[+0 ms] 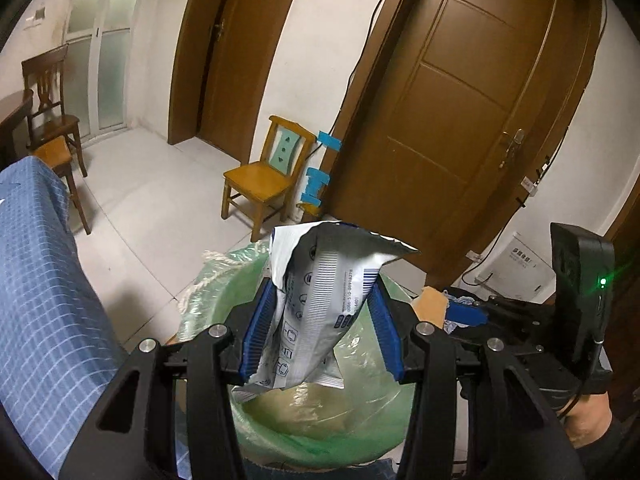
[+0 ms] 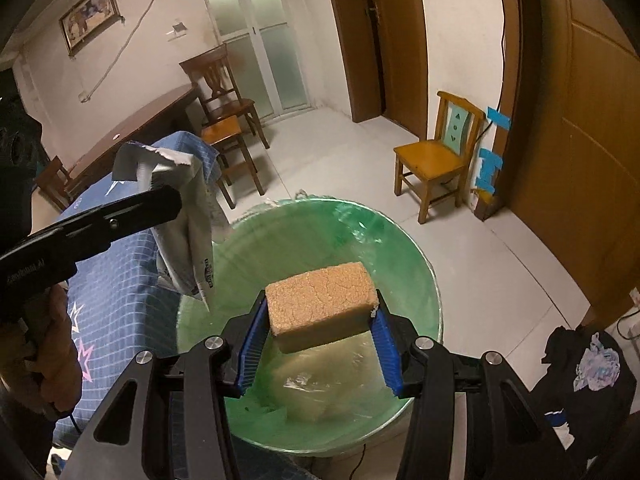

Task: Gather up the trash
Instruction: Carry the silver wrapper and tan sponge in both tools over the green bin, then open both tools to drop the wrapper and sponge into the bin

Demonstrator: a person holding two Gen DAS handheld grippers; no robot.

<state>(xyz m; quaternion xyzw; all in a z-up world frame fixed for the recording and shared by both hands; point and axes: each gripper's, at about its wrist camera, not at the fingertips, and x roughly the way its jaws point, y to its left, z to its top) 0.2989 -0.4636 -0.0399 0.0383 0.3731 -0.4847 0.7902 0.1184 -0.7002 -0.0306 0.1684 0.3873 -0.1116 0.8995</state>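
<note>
A pale tiled floor (image 2: pixel 328 152) runs to white walls with brown wooden doors (image 1: pixel 452 112) and a frosted glass door (image 2: pixel 256 36). A small light wooden chair (image 2: pixel 436 160) stands by the wall, with darker chairs (image 2: pixel 224 88) beside a dark wooden surface (image 2: pixel 140 120). A blue checked cloth (image 1: pixel 44 300) drapes the near surface, just beside a bin lined with a green bag (image 2: pixel 392 248). Over the bin, the left hand-held gripper (image 1: pixel 320 320) is clamped on a torn silver wrapper (image 1: pixel 316 292), and the right hand-held gripper (image 2: pixel 320 336) is clamped on a tan sponge block (image 2: pixel 320 300).
</note>
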